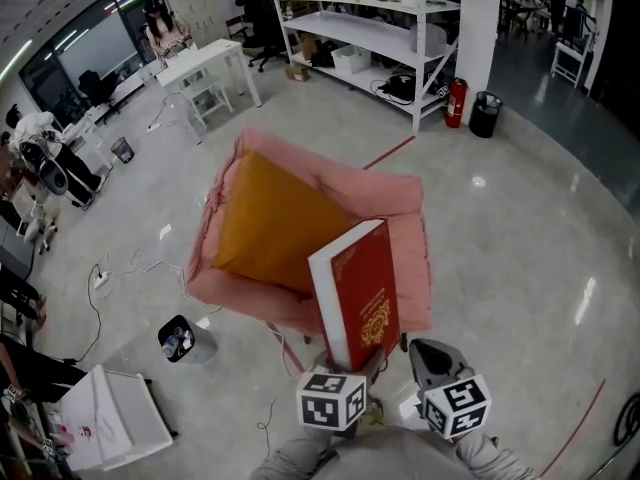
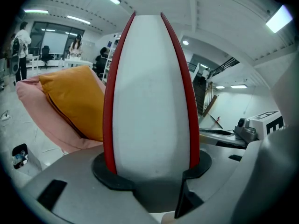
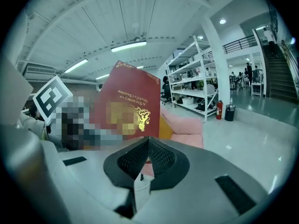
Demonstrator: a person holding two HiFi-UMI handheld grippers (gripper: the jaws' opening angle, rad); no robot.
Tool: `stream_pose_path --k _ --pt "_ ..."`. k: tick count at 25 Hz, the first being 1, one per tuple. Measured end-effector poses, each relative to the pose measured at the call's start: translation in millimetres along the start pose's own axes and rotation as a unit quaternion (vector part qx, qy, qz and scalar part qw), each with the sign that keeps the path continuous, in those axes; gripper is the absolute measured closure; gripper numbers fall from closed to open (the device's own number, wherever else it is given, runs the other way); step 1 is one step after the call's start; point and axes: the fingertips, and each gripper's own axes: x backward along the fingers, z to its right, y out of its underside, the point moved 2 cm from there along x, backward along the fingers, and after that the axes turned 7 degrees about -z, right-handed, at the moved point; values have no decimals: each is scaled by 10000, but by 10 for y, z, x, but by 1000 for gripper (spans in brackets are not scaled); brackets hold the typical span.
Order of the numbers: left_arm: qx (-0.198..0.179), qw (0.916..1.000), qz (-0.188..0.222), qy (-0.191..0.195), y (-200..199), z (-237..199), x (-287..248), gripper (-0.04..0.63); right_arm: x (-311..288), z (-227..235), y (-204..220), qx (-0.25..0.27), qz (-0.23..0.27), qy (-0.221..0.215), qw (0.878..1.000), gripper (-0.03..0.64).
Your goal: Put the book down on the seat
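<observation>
A thick red book [image 1: 360,293] with gold print on its cover stands upright over the front edge of a pink padded seat [image 1: 395,196] that holds an orange cushion [image 1: 270,218]. My left gripper [image 1: 350,363] is shut on the book's lower end. In the left gripper view the white page edges of the book [image 2: 149,92] fill the gap between the two jaws of the left gripper [image 2: 149,169], with the cushion [image 2: 74,101] behind. My right gripper [image 1: 428,356] hangs just right of the book, shut with nothing in it. In its own view the right gripper [image 3: 148,146] has its pads together, and the book [image 3: 131,104] is ahead to its left.
A white shelf rack [image 1: 370,38] stands beyond the seat, with a fire extinguisher [image 1: 456,103] and a black bin [image 1: 486,114] beside it. A white table [image 1: 205,63] is at the back left. A small bin [image 1: 180,340], floor cables [image 1: 110,278] and a white box [image 1: 110,418] lie left.
</observation>
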Motion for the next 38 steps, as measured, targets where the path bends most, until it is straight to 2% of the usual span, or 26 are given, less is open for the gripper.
stream_pose_path --k 14,26,38 --pt "29 9998 -203 -21 -215 -323 -403 342 -289 284 27 -259 -359 155 9989 612" --pt "186 9983 -497 -221 -449 -508 -941 343 -821 741 -191 -81 -600 -147 9981 612" --pt "698 9936 -806 -379 -610 -744 -1749 343 -1465 1214 -281 -62 -905 -470 9948 612"
